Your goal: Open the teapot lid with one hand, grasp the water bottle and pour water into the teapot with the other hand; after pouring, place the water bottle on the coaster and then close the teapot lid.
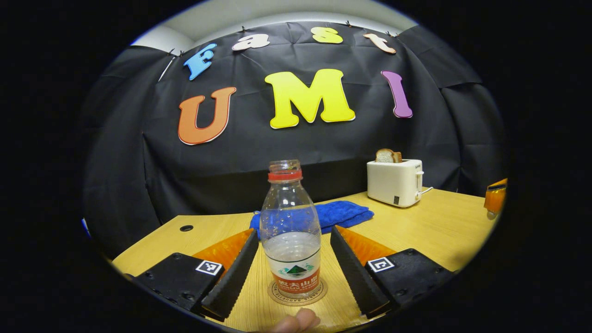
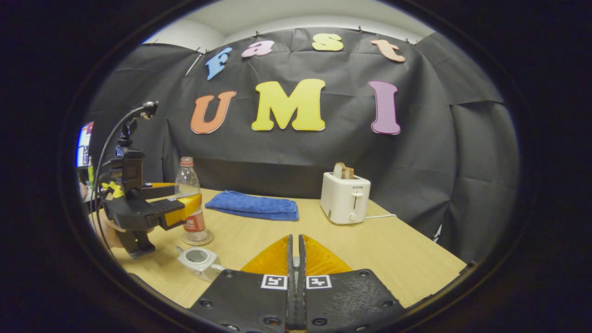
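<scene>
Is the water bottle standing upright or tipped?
Upright: the clear plastic water bottle stands on the round coaster, neck straight up, between the open left gripper fingers.

bare table [image 2: 393, 249] right of toaster [image 2: 344, 199]; towel [image 2: 252, 206] behind bottle [image 2: 189, 203]

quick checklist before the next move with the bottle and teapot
1. Water bottle upright on the coaster: ok.
2. Left gripper open, fingers either side of the bottle and not pressing it: ok.
3. Bottle cap off, neck open: ok.
4. Teapot top open in the right gripper view: ok for pouring; where the lid is, cannot tell.
5. Right gripper shut and holding nothing: not ok if it should hold the lid.
6. Whether pouring has happened: cannot tell.
</scene>
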{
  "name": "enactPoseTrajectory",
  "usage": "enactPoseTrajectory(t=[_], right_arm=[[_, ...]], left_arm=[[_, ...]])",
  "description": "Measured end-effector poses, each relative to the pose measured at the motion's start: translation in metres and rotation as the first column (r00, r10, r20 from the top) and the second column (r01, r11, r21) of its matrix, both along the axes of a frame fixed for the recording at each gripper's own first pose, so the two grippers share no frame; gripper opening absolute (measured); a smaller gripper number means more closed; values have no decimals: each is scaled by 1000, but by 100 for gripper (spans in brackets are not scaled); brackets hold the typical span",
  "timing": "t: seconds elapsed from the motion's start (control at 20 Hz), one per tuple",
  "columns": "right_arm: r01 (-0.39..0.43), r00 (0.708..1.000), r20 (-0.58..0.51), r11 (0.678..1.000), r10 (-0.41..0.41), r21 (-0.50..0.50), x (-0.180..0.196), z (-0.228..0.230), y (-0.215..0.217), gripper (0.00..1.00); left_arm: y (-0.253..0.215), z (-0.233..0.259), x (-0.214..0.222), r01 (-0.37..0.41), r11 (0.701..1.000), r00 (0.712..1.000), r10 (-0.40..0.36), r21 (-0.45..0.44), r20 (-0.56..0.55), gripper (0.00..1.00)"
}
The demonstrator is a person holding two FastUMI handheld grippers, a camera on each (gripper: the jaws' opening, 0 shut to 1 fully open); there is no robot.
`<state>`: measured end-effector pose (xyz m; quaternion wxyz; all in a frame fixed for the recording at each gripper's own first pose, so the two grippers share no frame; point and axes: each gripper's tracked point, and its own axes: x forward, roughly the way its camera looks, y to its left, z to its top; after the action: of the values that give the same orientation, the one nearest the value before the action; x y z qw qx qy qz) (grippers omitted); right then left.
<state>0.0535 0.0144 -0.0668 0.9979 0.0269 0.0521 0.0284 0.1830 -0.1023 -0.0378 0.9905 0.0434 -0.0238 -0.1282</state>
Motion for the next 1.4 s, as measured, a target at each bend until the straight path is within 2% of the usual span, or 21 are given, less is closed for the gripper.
enactPoseTrajectory(t=[0.15, 0.3, 0.4, 0.5, 0.7, 0.85, 0.9, 0.95, 1.0, 1.1, 1.2, 1.4], right_arm=[[-1, 1000, 9, 1000, 1, -4, -3, 4, 0, 0], [-3, 1000, 0, 1000, 3, 8, -2, 1, -2, 0], [3, 1000, 0, 1000, -3, 2, -1, 1, -3, 0], [19, 1000, 9, 1000, -19, -6, 2, 1, -9, 0], [30, 1000, -11, 1000, -30, -3, 9, -5, -12, 0], [2, 1000, -7, 1000, -2, -18, 9, -2, -2, 0], [-15, 1000, 2, 1000, 15, -19, 8, 1, 4, 0], [-67, 998, 17, 998, 67, -20, 6, 5, 23, 0], [-102, 995, 16, 995, 103, -19, 6, 6, 39, 0], [-144, 990, 2, 989, 144, -21, 8, 5, 61, 0], [-183, 983, -5, 982, 183, -33, 9, 4, 84, 1], [-245, 969, 2, 969, 245, -6, 13, 7, 133, 2]], left_arm=[[2, 3, -19, 11, 1000, 1000, -11, -19, -29, 99], [21, 7, -45, -22, 999, 999, 20, -47, -32, 99], [39, -1, -57, -46, 999, 997, 45, -13, -64, 99], [60, -3, -76, -88, 995, 994, 85, -41, -70, 98], [89, 2, -107, -162, 986, 987, 161, -29, -23, 96], [88, 13, -129, -124, 990, 992, 124, -63, -15, 98], [87, 18, -133, -116, 991, 993, 115, -70, -17, 98], [102, 32, -144, -163, 983, 987, 163, -86, -11, 98], [97, 38, -155, -134, 987, 991, 133, -90, -15, 98], [100, 43, -162, -120, 989, 993, 119, -92, -11, 98], [112, 44, -163, -150, 986, 989, 150, -75, -10, 98], [113, 40, -164, -131, 989, 991, 129, -74, -35, 98]])
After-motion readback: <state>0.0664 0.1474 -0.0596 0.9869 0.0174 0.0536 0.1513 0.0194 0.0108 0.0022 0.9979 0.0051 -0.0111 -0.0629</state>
